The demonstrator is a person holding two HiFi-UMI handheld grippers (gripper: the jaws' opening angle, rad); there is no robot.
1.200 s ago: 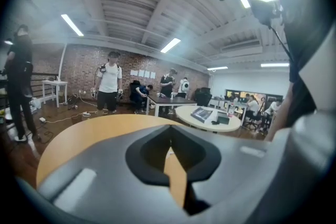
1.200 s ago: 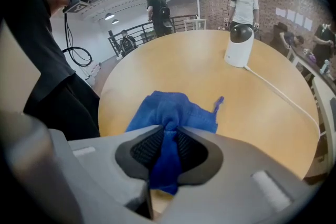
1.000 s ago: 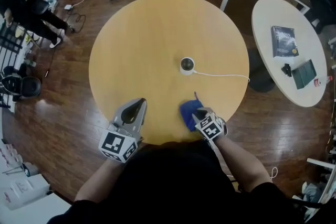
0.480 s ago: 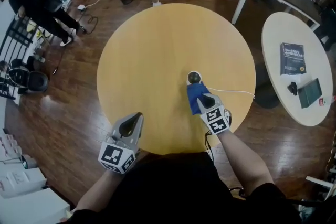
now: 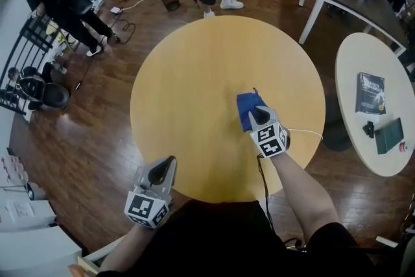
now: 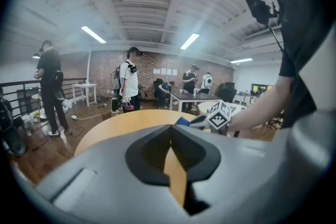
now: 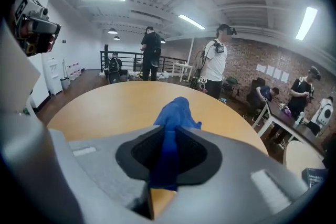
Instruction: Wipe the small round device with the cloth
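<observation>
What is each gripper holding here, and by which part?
Right gripper pinches the blue cloth by one bunched end, the rest sticking out ahead. Left gripper holds nothing.

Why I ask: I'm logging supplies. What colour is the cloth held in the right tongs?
Plain blue fabric cloth, clearest in the right gripper view.

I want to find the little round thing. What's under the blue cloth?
Only the round table shows around the blue cloth. A white cable leads toward it; whatever lies beneath is covered.
</observation>
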